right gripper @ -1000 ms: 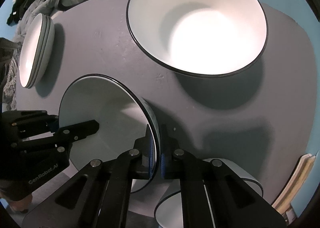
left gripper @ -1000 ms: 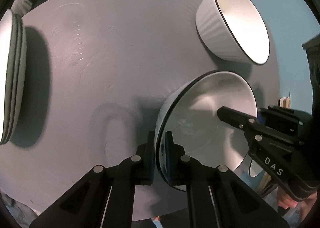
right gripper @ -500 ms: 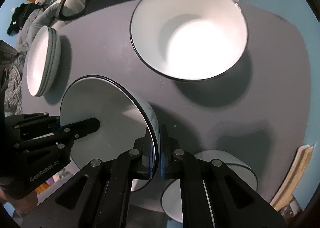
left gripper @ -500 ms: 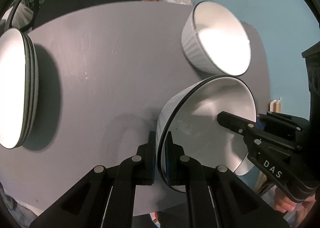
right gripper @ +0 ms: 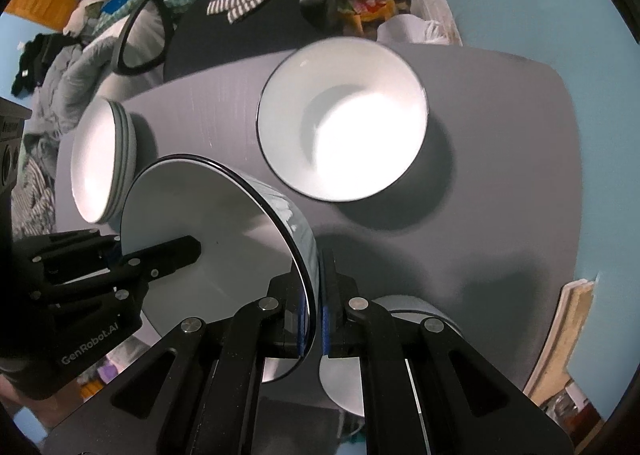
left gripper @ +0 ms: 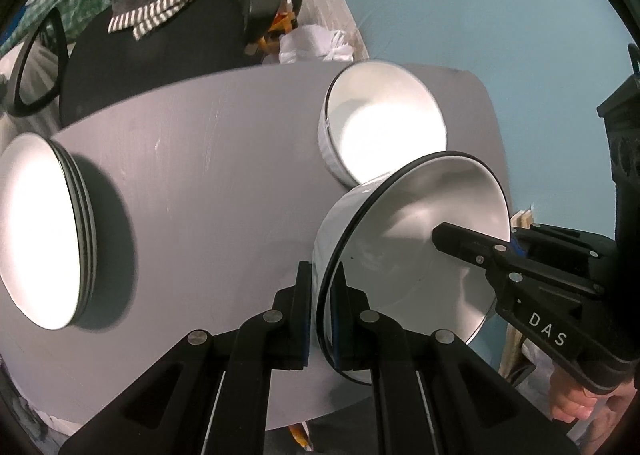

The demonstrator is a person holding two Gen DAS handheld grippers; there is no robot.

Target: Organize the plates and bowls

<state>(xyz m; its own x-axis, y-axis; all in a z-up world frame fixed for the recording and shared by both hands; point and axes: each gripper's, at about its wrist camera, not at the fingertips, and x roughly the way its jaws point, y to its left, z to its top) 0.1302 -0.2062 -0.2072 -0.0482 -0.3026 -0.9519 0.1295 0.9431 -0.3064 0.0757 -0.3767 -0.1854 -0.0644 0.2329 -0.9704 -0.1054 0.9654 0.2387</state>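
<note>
The left gripper (left gripper: 320, 307) and right gripper (right gripper: 316, 295) each pinch opposite rims of 1 white black-rimmed bowl (left gripper: 420, 247), held above the grey table (left gripper: 208, 175).

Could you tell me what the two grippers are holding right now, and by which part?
Both hold one white bowl by its black rim: the left gripper pinches the near edge, the right gripper the opposite edge, each with one finger inside and one outside.
</note>
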